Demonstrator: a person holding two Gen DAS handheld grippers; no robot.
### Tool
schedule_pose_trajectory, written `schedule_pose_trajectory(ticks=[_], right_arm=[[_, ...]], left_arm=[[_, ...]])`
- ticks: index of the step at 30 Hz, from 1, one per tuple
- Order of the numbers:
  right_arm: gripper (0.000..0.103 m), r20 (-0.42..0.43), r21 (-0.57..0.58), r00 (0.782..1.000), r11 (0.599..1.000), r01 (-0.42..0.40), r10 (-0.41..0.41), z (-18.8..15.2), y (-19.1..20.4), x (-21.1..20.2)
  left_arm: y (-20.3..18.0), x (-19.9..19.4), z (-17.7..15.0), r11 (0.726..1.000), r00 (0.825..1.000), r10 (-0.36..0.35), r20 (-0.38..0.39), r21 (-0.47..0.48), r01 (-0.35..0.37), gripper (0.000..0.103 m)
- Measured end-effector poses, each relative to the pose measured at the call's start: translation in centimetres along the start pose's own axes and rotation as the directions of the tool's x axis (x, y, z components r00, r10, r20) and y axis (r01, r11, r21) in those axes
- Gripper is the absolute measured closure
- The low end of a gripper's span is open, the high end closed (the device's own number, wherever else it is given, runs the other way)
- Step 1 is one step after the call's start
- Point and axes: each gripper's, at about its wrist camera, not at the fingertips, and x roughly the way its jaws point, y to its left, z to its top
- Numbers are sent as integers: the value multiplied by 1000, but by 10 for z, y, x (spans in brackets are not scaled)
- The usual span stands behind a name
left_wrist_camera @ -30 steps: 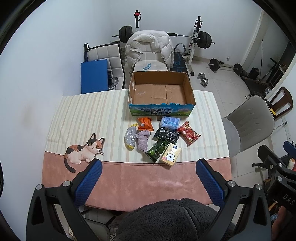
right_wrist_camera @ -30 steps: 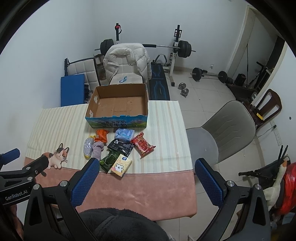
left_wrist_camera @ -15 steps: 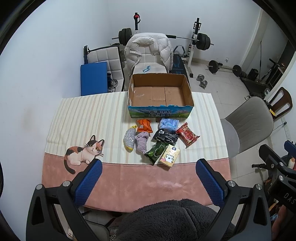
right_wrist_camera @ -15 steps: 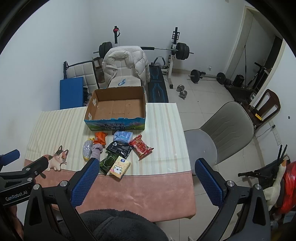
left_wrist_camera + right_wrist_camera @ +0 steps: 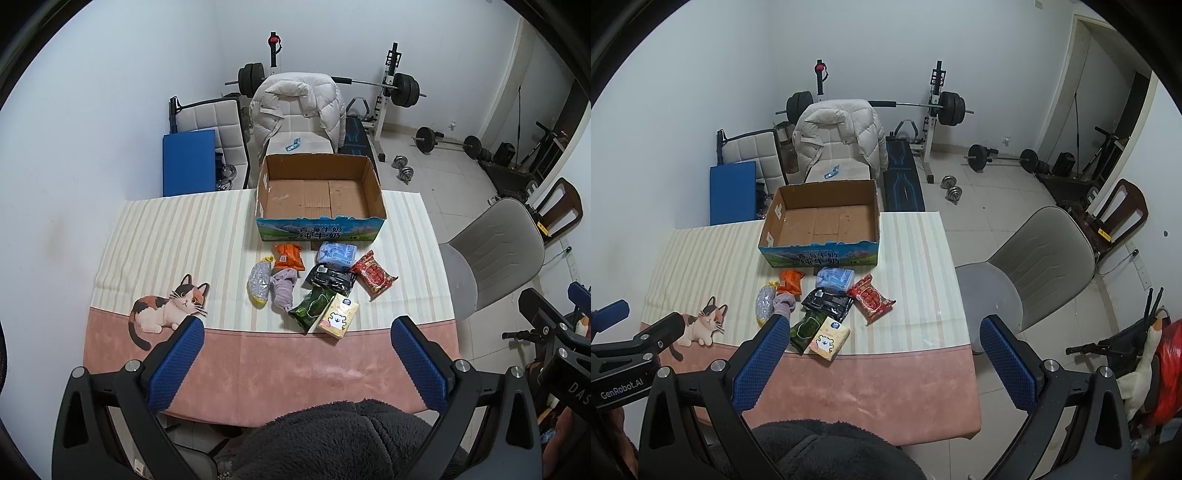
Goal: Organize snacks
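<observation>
An open, empty cardboard box [image 5: 319, 192] [image 5: 823, 216] stands at the table's far side. In front of it lie several snack packs: an orange one [image 5: 288, 255], a light blue one [image 5: 337, 252], a red one [image 5: 373, 274] [image 5: 870, 298], a black one [image 5: 330, 278], a green one [image 5: 313, 304], a yellow tissue-like pack [image 5: 338, 316] [image 5: 829, 338], a silvery bag [image 5: 259, 282] and a mauve pouch [image 5: 282, 290]. My left gripper [image 5: 297, 356] and right gripper [image 5: 882, 360] hover high above the near table edge, both open and holding nothing.
The table carries a striped and pink cloth [image 5: 177, 240] with a cat picture [image 5: 168, 308]. A grey chair [image 5: 1030, 266] stands at the right. A jacket-draped chair [image 5: 297, 107], a weight bench [image 5: 903, 177] and dumbbells [image 5: 951, 186] stand behind the table.
Both grippers have risen and drawn back a little, so the table and box look smaller and lower in view. The snacks have not moved.
</observation>
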Motion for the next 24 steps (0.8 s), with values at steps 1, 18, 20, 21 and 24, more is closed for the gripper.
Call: schedule_pose_trajectory(ticks=[1,18,20,21,24], right_arm=[[0,1,-1,1000,1000,0,0,0,0,0],[0,11,-6,1000,1000,1,-1,3,3,0],[0,11,-8,1000,1000,0,0,4,3,-1],[0,11,-9,1000,1000,-1,1,4,4,-1],[0,11,-9,1000,1000,-1,2,5,5,0]], left_arm=[[0,-1,0,1000,1000,0,2,0,0,0],[1,-3,2,1000,1000,-1,13,-3,1,0],[1,-3,2,1000,1000,0,14,-3,0,0],[1,-3,3,1000,1000,1,13,-4,-1,0],[0,-2,6,1000,1000,1,12,-5,-1,0]])
